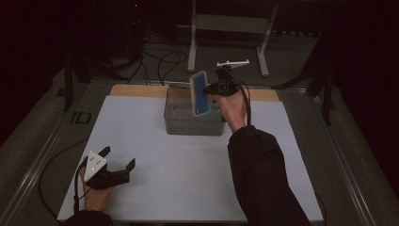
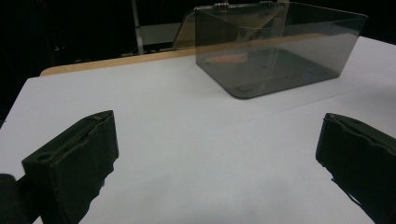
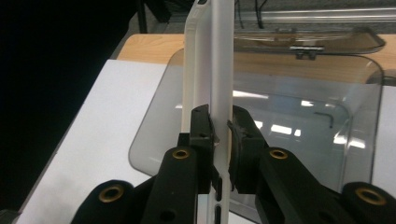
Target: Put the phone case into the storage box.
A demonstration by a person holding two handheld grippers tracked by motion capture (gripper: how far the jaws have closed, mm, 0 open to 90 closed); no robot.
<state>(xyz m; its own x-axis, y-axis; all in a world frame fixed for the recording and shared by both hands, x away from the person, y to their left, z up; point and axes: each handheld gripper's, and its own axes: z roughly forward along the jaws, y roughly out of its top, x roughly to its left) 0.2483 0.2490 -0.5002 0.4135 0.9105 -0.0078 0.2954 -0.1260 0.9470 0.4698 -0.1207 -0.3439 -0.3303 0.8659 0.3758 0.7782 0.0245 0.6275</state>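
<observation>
**Right claw holds a phone case above the clear box**

Much of the room behind the clear box [image 1: 194, 117] is dark, and only a pale metal stand [image 1: 229, 23] and some cables [image 1: 162, 61] on the floor can be made out there. In the right gripper view the top of the phone case [image 3: 212, 70] is cut off by the upper edge, and its lower end is hidden between the black jaws. A small dark bent thing lies on the bottom of the box, but it is too small to tell what it is. In the left gripper view the far right corner of the box is cut off.

The right claw [image 1: 211, 96] pinches the phone case, white at the rim and blue on its face in the high view [image 1: 200, 93]. The case stands upright on its edge, directly above the open box. The lid of the box [image 3: 308, 41] is folded back behind it.

The box rests on the white sheet [image 1: 155, 155] that covers the bench [image 1: 136, 90], near the far edge. The left claw [image 1: 117, 157] is well apart from the box, near the front left corner of the sheet, with its jaws spread wide and nothing between them. Nothing stands between it and the box.
</observation>
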